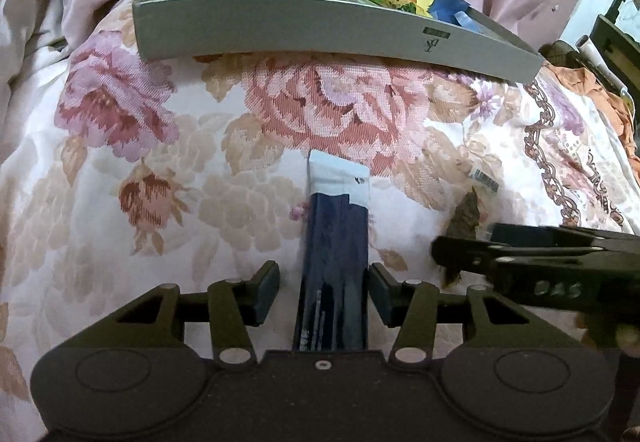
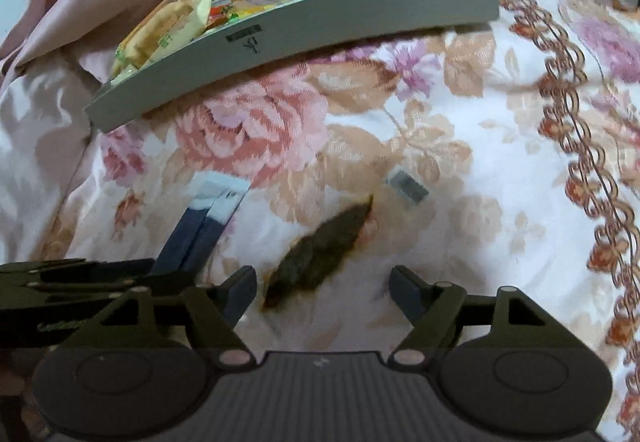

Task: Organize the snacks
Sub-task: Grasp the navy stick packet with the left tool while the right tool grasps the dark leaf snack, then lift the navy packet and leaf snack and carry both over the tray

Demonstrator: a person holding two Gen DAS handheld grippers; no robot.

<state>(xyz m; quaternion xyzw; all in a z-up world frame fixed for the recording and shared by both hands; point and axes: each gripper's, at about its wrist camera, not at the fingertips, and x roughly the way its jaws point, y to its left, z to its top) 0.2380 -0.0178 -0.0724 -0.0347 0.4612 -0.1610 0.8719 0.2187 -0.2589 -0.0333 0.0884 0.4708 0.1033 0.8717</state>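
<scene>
Though poised over a snack each, grips nothing yet. Looks like the pick-up step of the sorting, with both pieces short of the tray (image 1: 320, 30) and lying on the quilt (image 1: 160, 162).

Keeps the left gripper (image 1: 324, 274) tilted steeply down, jaws partly open around the blue stick (image 1: 336, 242). Shows a clear gap on one side of the wrapper and near contact on the other, so no squeeze. Has the stick running straight out between the jaws, pale end toward the tray.

Sets the right gripper (image 2: 322, 276) just beside it, pitched down at about the same angle, jaws spread wide. Frames the brown snack (image 2: 316, 254) in its clear wrapper, which lies slantwise between the tips, touched by neither.

Calls next, probably, for closing on the blue stick squarely across its narrow width, then lifting and carrying it to the tray. Needs a free spot there, since the tray is already heaped with packets. For the brown snack, wants a lower reach and perhaps a wrist turn to match its slant. Risks pinching quilt fabric along with the thin wrapper.
</scene>
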